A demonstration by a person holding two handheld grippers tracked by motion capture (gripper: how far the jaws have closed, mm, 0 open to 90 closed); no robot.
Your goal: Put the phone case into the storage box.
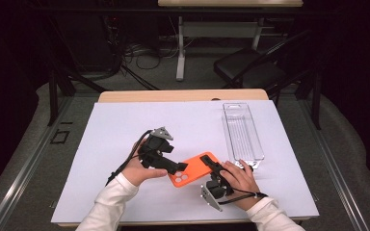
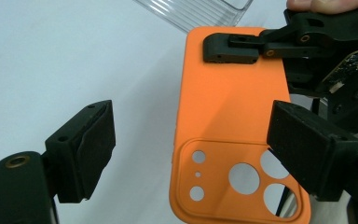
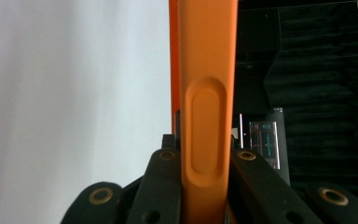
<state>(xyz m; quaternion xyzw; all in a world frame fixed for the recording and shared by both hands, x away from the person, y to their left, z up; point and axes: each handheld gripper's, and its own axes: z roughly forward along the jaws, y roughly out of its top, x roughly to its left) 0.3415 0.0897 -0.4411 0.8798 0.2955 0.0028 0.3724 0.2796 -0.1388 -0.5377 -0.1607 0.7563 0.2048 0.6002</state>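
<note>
my right gripper (image 1: 215,169) has its fingers (image 3: 261,186) clamped tight on the orange phone case (image 1: 193,169), pinching it through its thickness at the end away from the camera cut-outs, so the case hangs just above the white sheet on the table (image 1: 125,130). in the right gripper view the case edge with the moulded side button runs straight up between the fingers. my left gripper (image 2: 191,154) is spread wide, its two fingers (image 2: 81,149) standing either side of the camera end of the case without pressing on it; one pad is well off to the side, the other sits right at the case's long edge.

the step in hand looks like taking a second hold on the case. to do it well i should centre the left fingers across the width of the case, below the cut-outs where the wall is solid, and close slowly so the soft shell doesn't buckle. the right grip should stay firm and level. the clear plastic tray (image 1: 242,131) lies just beyond, empty, likely where the case belongs.
</note>
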